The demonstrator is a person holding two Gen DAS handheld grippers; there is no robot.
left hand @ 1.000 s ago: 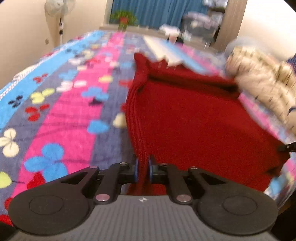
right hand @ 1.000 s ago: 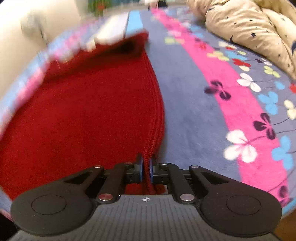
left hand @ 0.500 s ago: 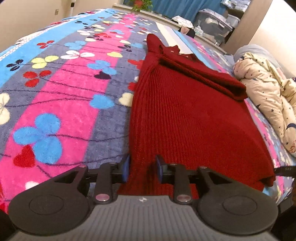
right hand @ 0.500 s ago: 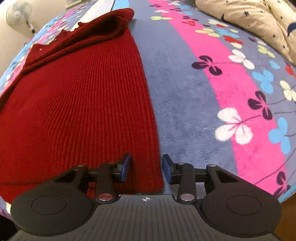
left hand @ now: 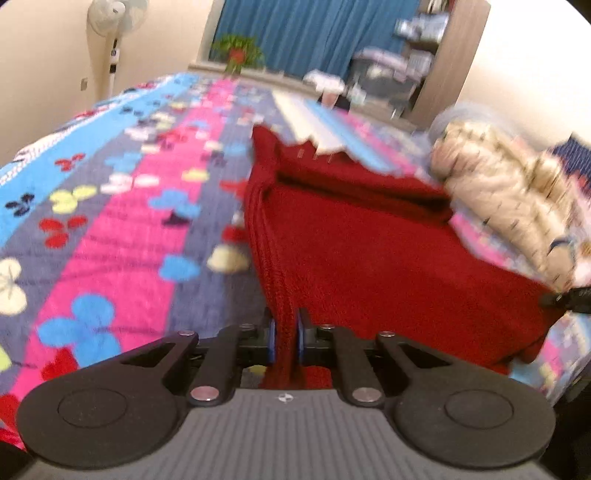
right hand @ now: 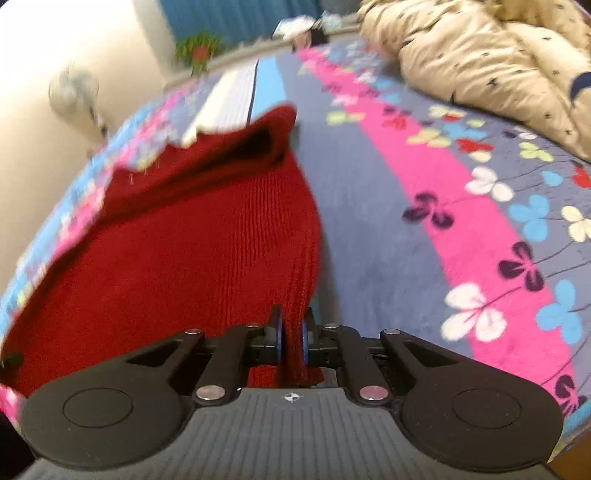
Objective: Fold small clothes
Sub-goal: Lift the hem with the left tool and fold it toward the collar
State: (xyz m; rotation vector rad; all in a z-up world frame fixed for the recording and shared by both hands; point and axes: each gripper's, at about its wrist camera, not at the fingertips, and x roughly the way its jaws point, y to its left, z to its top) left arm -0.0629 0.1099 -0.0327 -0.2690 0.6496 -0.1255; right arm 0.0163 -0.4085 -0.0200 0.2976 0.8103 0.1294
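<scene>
One red sweater [left hand: 373,258] lies on the bed, its near hem raised off the blanket at both corners; its far end is folded over into a thick band across the width; the ribbed left edge bunches into cords running to the left tool [left hand: 283,338], the right edge likewise to the right tool [right hand: 291,338]. Two tools in view, one per camera; both have just closed again after opening; the left tool is clamped on the sweater's near left corner, knit pressed between its blue pads [left hand: 271,339]; the right tool is clamped on the near right corner, fabric hanging below its blue pads [right hand: 305,341]. A dark tip at the right margin of the left view touches the far corner; too blurred to identify.

Surface: one blanket [left hand: 122,236] with blue, grey and pink stripes and a butterfly print, covering the bed; one beige star-print quilt [right hand: 480,62] heaped at the sweater's right, apart from it.

Room: one pedestal fan [left hand: 114,33] by the cream wall; one blue curtain [left hand: 306,33]; one potted plant [left hand: 238,51] on the ledge; shelving with blurred, uncountable items at right.
</scene>
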